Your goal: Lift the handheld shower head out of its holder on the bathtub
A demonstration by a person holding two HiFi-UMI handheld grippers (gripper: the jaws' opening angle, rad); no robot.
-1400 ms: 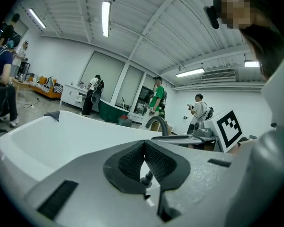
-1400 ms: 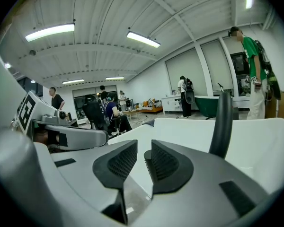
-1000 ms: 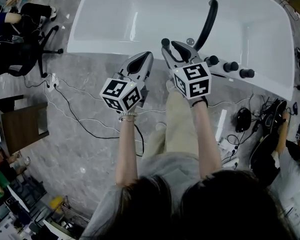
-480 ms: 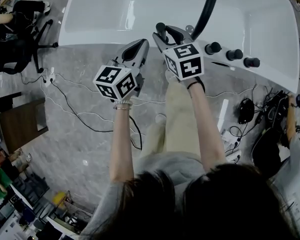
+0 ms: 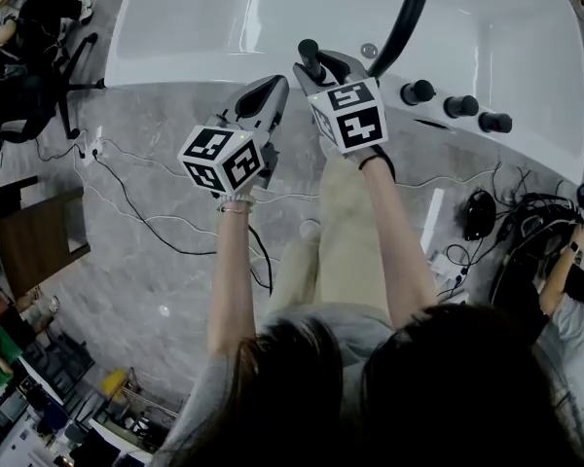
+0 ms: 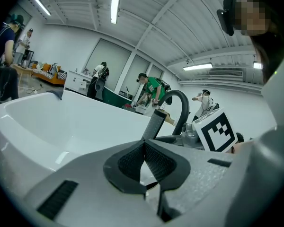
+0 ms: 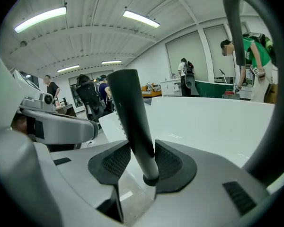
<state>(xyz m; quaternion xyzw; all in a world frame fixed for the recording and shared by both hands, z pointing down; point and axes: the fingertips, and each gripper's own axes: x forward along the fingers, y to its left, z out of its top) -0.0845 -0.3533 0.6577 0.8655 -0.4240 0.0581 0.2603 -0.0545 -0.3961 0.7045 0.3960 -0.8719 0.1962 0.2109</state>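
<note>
The dark handle of the shower head (image 5: 309,56) stands upright in its holder on the white bathtub's near rim (image 5: 175,78). Its black hose (image 5: 405,16) arcs up over the tub. My right gripper (image 5: 321,68) is at the handle, its jaws open wide. In the right gripper view the handle (image 7: 131,117) rises between the two pads (image 7: 114,161), with its foot in the holder ring. My left gripper (image 5: 271,93) hovers just left of it at the rim, shut on nothing. From the left gripper view, the handle (image 6: 156,123) shows past the closed pads (image 6: 132,161).
Three black tap knobs (image 5: 458,105) sit on the tub rim right of the holder. Cables (image 5: 146,222) trail over the grey marble floor. A dark office chair (image 5: 49,76) and a person stand at the left, and another person crouches at the right.
Both grippers have sunk closer to the tub rim. The right gripper's jaws have come down around the shower head handle.
</note>
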